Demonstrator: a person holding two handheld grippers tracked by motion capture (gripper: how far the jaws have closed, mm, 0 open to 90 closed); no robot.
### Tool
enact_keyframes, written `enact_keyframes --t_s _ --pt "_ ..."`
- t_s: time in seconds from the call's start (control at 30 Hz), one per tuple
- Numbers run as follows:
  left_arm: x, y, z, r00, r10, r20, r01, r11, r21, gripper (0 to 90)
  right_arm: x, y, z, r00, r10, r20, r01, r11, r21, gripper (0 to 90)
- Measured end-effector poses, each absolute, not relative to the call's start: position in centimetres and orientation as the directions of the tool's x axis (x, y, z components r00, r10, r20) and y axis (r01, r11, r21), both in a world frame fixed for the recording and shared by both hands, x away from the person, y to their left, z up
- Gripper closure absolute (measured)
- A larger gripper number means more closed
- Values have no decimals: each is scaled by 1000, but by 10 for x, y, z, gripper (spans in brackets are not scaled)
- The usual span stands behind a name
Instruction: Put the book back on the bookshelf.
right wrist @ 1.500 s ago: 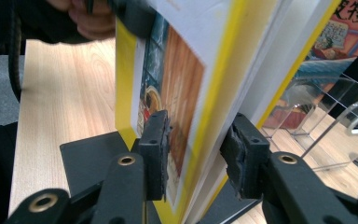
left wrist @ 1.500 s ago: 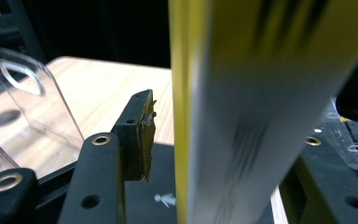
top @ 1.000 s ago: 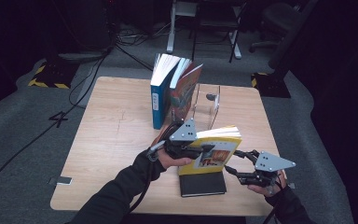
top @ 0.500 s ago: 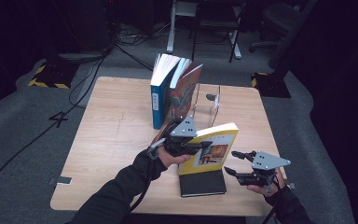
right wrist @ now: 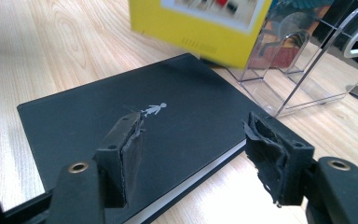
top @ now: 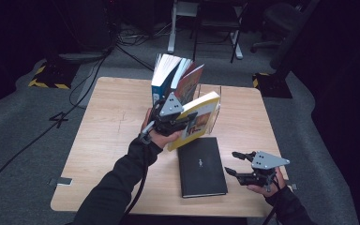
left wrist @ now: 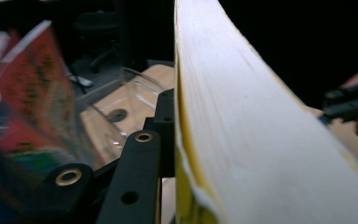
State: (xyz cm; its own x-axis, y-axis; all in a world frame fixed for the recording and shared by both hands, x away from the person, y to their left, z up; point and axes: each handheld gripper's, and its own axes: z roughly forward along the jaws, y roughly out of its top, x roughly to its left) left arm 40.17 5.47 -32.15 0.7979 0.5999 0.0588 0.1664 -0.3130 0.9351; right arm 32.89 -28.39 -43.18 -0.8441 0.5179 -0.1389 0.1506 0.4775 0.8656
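Observation:
My left gripper is shut on a yellow book and holds it tilted in the air, just in front of a clear acrylic book stand. Its jaws have just been closing on the book. In the left gripper view the book's page edge runs beside one black finger; the other jaw is hidden behind it. A black book lies flat on the table below. My right gripper stands open at that book's right edge, nothing between its pads, hovering over the black cover.
Several upright books lean at the back of the wooden table, left of the clear stand. Chairs, cables and stands fill the dark floor beyond the table's far edge.
The left gripper has lifted the yellow book off the black book and carried it up and back toward the clear stand, tilting it more upright. The right gripper has barely moved.

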Motion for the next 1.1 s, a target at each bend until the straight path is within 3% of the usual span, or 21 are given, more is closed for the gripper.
enact_keyframes --t_s 0.37,0.47,0.8,1.1 --pt "416 61 -304 669 730 139 151 -317 936 750 328 -279 -436 -855 498 -144 148 500 853 376" --pt "423 57 -303 657 744 120 170 -301 938 750 328 -277 -437 -857 494 -148 149 512 846 376" --pt "448 25 -304 565 817 112 211 -275 938 749 327 -274 -439 -865 480 -149 147 525 838 376" --pt "468 -3 -309 544 828 139 212 -296 932 749 327 -272 -440 -871 469 -148 144 531 835 383"
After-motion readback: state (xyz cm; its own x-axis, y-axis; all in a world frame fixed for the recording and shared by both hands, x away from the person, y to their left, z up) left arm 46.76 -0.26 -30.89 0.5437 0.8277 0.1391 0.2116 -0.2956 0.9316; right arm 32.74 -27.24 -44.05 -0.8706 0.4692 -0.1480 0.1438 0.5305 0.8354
